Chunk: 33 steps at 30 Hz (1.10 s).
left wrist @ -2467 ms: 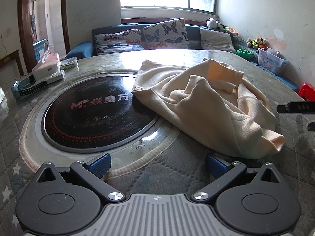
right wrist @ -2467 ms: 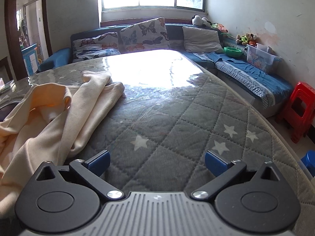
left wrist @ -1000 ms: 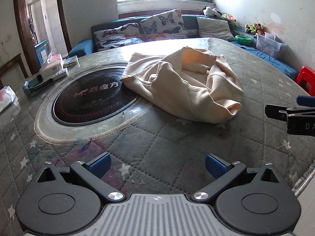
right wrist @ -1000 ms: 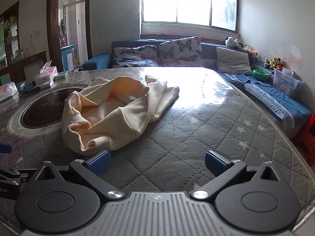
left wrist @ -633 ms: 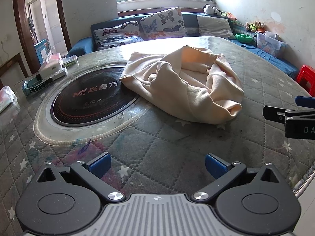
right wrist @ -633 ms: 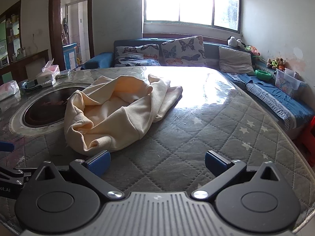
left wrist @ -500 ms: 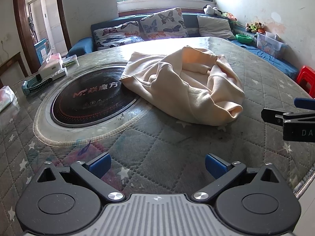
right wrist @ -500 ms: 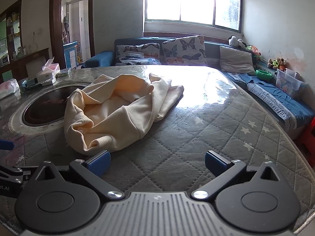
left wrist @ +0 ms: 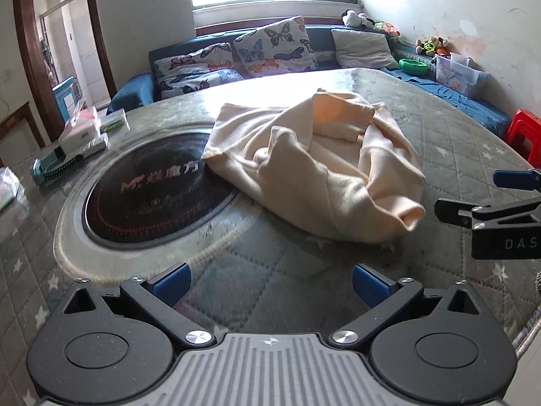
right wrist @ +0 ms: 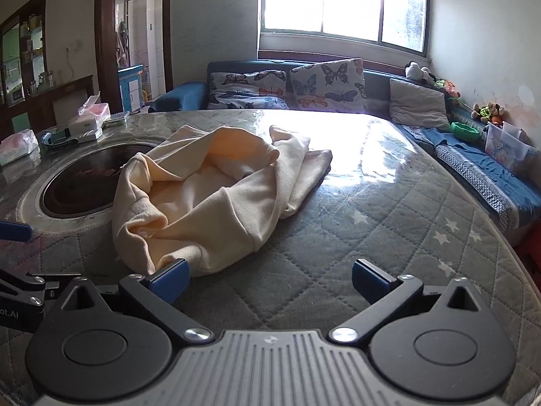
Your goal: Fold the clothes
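A cream garment (left wrist: 314,172) lies crumpled in a heap on the quilted grey table cover (left wrist: 270,270); it also shows in the right wrist view (right wrist: 209,203). My left gripper (left wrist: 270,282) is open and empty, a short way in front of the heap's near left side. My right gripper (right wrist: 268,279) is open and empty, its left fingertip (right wrist: 170,277) right at the heap's near edge. The right gripper shows at the right edge of the left wrist view (left wrist: 490,209).
A round black induction plate (left wrist: 148,193) is set in the table left of the garment, which overlaps its rim. Tissue boxes and small items (left wrist: 81,138) sit at the far left. A sofa with butterfly pillows (left wrist: 270,47) lies beyond. A red stool (left wrist: 525,135) stands at right.
Both grippers have moved forward toward the garment, which looks larger and nearer in both views. The right gripper's left fingertip now reaches the heap's edge. The garment has not moved.
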### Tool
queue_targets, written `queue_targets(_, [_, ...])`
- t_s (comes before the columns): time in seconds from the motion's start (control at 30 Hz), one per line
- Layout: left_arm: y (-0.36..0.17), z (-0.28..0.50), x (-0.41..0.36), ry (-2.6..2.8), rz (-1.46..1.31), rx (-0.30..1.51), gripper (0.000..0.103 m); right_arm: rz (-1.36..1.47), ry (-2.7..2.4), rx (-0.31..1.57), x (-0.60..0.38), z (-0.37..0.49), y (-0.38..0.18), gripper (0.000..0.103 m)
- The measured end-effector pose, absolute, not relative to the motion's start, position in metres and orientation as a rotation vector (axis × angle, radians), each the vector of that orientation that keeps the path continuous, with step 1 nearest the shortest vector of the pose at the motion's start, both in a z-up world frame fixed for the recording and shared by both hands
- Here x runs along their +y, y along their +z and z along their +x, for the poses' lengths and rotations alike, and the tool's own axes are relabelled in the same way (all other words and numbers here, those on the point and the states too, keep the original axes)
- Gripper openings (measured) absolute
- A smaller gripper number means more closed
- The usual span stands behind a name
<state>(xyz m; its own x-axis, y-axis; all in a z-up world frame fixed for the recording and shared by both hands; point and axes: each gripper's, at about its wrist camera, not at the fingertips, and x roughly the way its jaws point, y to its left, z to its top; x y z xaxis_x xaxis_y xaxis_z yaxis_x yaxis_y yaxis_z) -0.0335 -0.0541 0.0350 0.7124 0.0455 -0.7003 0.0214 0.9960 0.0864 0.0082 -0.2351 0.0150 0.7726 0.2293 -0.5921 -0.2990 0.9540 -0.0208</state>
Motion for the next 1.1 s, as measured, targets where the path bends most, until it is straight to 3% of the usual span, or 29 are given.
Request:
queue_targets(0.47, [0.073, 0.025, -0.063, -0.046, 0.154, 0.644, 0.101, -0.126, 0.312, 0.593, -0.227, 0.051, 0.03, 0.102])
queue_targets(0.7, [0.077, 0.086, -0.083, -0.116, 0.188, 0.615, 0.076, -0.09, 0.291, 0.604, -0.235, 0.082, 0.033, 0.092])
queue_targets(0.93, [0.056, 0.146, -0.104, -0.187, 0.258, 0.64, 0.068, -0.074, 0.266, 0.611, -0.25, 0.117, 0.04, 0.083])
queue_targets(1.03, [0.044, 0.167, -0.105, -0.208, 0.241, 0.686, 0.048, -0.065, 0.278, 0.616, -0.253, 0.136, 0.045, 0.078])
queue_targets(1.07, [0.04, 0.171, -0.103, -0.218, 0.239, 0.7, 0.028, -0.066, 0.282, 0.616, -0.253, 0.143, 0.046, 0.076])
queue_targets(1.1, [0.037, 0.173, -0.1, -0.234, 0.226, 0.71, 0.019, -0.067, 0.285, 0.615, -0.253, 0.151, 0.048, 0.076])
